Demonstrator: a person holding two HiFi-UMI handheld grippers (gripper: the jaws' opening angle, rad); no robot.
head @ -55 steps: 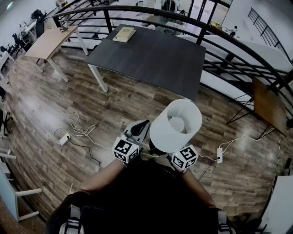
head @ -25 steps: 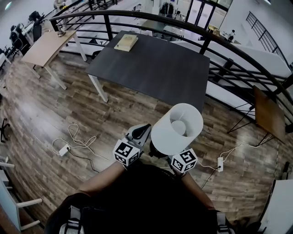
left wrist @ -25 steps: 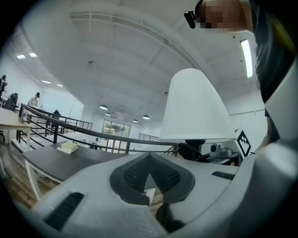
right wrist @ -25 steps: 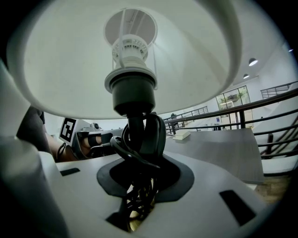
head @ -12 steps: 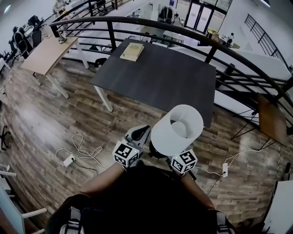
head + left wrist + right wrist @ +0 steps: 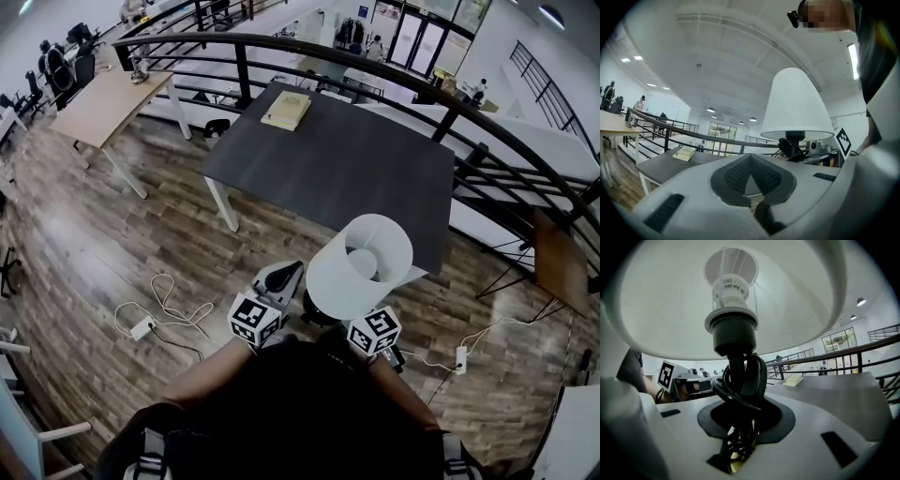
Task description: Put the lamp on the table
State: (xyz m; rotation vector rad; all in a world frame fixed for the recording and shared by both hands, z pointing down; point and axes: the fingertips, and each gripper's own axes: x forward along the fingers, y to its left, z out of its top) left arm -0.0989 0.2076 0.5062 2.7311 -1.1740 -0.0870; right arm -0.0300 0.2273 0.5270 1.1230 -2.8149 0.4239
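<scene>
A lamp (image 6: 359, 264) with a white shade and a black stem, its cable wound round the stem, stands upright in my right gripper (image 6: 328, 314), which is shut on the stem. In the right gripper view the stem (image 6: 736, 362) rises between the jaws of that gripper (image 6: 740, 416). My left gripper (image 6: 278, 279) is beside it on the left, shut with nothing in it; its pads (image 6: 736, 176) meet, and the lamp (image 6: 797, 105) shows to its right. The dark table (image 6: 347, 159) lies just ahead, its near edge close to the shade.
A book (image 6: 286, 110) lies at the table's far left corner. A black curved railing (image 6: 281, 47) runs behind the table. A light wooden table (image 6: 103, 98) stands far left. Cables with a power strip (image 6: 141, 328) lie on the wooden floor, another strip (image 6: 459, 359) at the right.
Both grippers and the lamp have moved forward together; the dark table has come closer, and its near edge now reaches the shade. The grip on the lamp is unchanged.
</scene>
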